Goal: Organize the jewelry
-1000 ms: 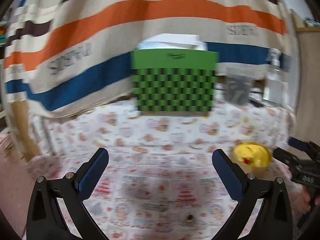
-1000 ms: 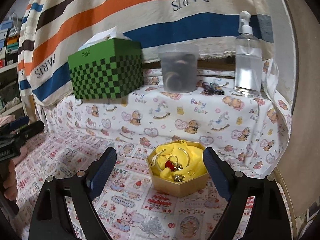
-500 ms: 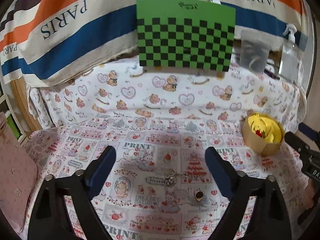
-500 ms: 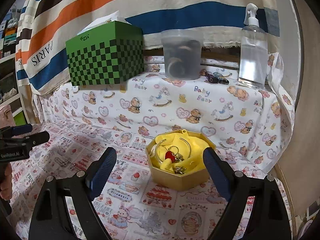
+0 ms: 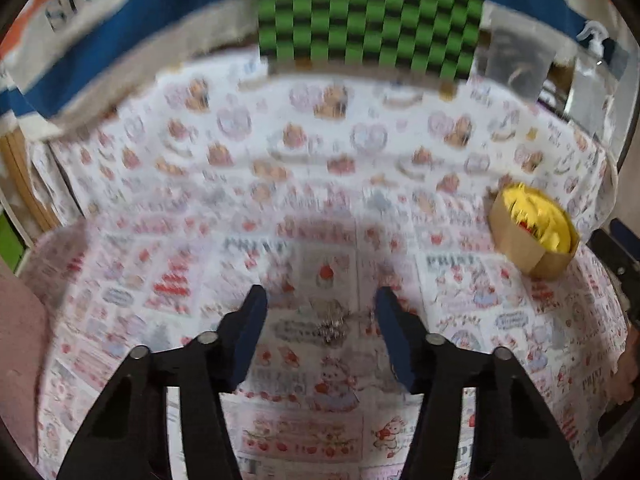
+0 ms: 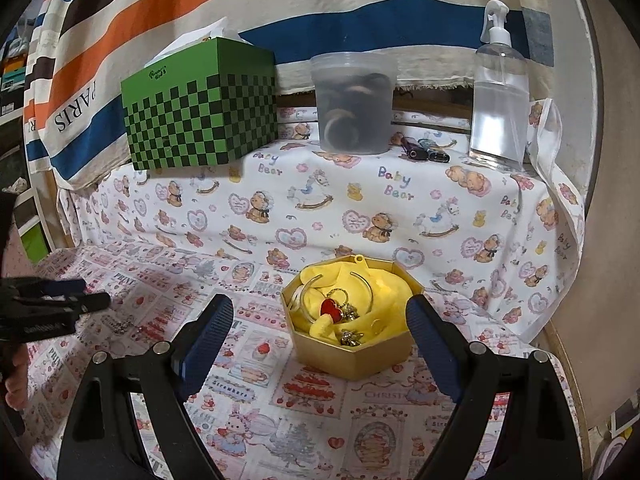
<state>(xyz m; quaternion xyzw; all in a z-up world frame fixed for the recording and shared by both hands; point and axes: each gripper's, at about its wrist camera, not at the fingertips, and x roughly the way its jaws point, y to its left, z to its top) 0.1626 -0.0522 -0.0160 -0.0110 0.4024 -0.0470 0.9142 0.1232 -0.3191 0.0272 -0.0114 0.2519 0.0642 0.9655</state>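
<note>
A small silver chain piece [image 5: 332, 326] lies on the printed cloth, between the blue pads of my left gripper [image 5: 321, 296]. The jaws are closing and the pads stand apart from the chain on both sides. In the right wrist view the same left gripper [image 6: 94, 294] hovers low at the far left, just above the chain [image 6: 124, 326]. A gold hexagonal box [image 6: 352, 356] lined with yellow cloth holds a red heart pendant [image 6: 331, 307], bangles and small charms. My right gripper [image 6: 320, 302] stands open in front of the box with nothing held.
On the raised shelf at the back stand a green checkered tissue box [image 6: 200, 116], a clear plastic tub [image 6: 354, 104] and a pump bottle [image 6: 500, 96]. A striped cloth [image 6: 160, 8] hangs behind. The gold box [image 5: 524, 248] sits right of the left gripper.
My left gripper has tipped downward and sunk toward the cloth, and its jaws have narrowed around the chain. The right gripper has stayed still and open.
</note>
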